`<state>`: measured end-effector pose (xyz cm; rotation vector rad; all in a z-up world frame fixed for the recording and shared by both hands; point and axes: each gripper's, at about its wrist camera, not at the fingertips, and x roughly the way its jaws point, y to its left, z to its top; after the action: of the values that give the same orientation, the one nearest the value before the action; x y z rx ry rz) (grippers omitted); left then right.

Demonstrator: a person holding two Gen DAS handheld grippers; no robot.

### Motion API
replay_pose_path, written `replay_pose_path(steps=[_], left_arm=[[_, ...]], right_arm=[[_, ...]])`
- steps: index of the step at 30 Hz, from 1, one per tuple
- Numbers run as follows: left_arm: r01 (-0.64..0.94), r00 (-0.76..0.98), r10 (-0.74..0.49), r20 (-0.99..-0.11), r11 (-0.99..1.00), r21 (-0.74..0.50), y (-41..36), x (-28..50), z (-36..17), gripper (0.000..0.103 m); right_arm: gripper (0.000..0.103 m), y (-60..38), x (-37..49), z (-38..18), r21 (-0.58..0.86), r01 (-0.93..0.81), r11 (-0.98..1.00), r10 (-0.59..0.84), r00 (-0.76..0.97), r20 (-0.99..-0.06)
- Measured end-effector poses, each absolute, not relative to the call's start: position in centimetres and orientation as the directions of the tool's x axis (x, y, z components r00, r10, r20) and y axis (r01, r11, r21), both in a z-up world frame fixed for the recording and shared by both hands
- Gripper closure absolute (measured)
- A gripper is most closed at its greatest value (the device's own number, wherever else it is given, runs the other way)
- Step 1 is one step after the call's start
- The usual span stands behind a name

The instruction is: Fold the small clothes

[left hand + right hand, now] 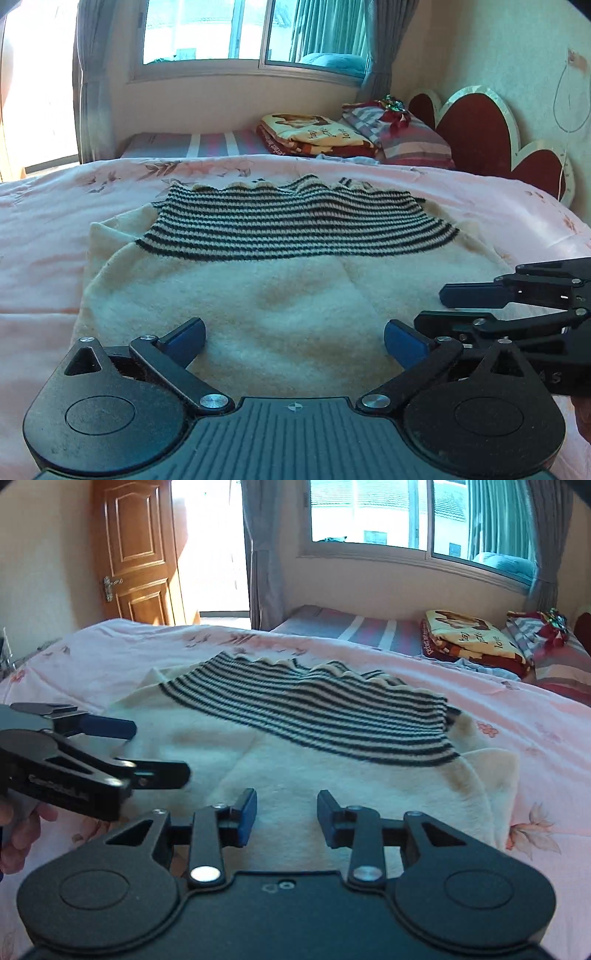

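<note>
Where it lies folded, cream sweater shows black stripes.

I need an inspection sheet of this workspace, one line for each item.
Surface: pink floral bedspread, a few creases.
Job's things: cream garment with striped part lies partly folded on the bedspread.
Clutter: folded printed blanket and striped pillow behind.
Grippers: left hand-held gripper open wide above the cream part; right hand-held gripper partly open, nothing held.
Cables: thin cord on wall.
Surroundings: window, grey curtains, wooden door, heart-shaped headboard.
</note>
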<state>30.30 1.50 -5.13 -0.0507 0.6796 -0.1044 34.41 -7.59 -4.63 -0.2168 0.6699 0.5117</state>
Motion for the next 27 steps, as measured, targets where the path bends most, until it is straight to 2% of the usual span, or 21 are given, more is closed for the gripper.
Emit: replay_pose_path(steps=[1,4,6,10,14,18,21,25,27], left_arm=[[0.070,0.769,-0.100,-0.631,0.995,-0.073,1.5,30.1,-5.4,0.000],[0.090,0.771,-0.054,-0.634,0.996,0.024,1.0,28.9,-6.5,0.000],[0.080,0.773,-0.046,-0.632,0.996,0.025,1.9,28.3,-6.4,0.000],[0.032,0.770,-0.037,-0.637,0.999,-0.020,5.8,26.6,-6.4,0.000],[0.053,0.768,-0.028,-0.640,0.998,0.020,6.0,26.1,-6.6,0.000],[0.025,0.764,-0.024,-0.645,1.000,-0.007,6.0,26.4,-6.4,0.000],[0.013,0.759,-0.038,-0.650,0.999,-0.044,6.4,26.2,-5.5,0.000],[-0.019,0.784,-0.074,-0.617,0.990,-0.142,6.2,26.0,-4.0,0.000],[-0.008,0.786,-0.068,-0.614,0.993,-0.121,4.7,26.4,-4.0,0.000]], right_arm=[[0.073,-7.0,34.1,-5.0,-0.069,-0.515,0.855,0.355,0.677,-0.645],[0.071,-6.0,32.8,-6.1,-0.187,-0.522,0.832,0.315,0.722,-0.615],[0.069,-6.3,32.5,-5.9,-0.206,-0.502,0.840,0.293,0.739,-0.607],[0.062,-11.6,32.5,-5.3,-0.138,-0.406,0.903,0.243,0.750,-0.615],[0.059,-17.0,32.3,-5.9,-0.007,-0.343,0.939,0.260,0.725,-0.637],[0.059,-16.0,32.3,-5.9,-0.054,-0.348,0.936,0.234,0.729,-0.643],[0.059,-16.8,31.9,-5.1,-0.014,-0.331,0.943,0.246,0.726,-0.642],[0.065,-17.9,31.0,-4.7,0.013,-0.303,0.953,0.241,0.729,-0.641],[0.068,-18.1,31.4,-5.8,0.025,-0.278,0.960,0.223,0.706,-0.672]])
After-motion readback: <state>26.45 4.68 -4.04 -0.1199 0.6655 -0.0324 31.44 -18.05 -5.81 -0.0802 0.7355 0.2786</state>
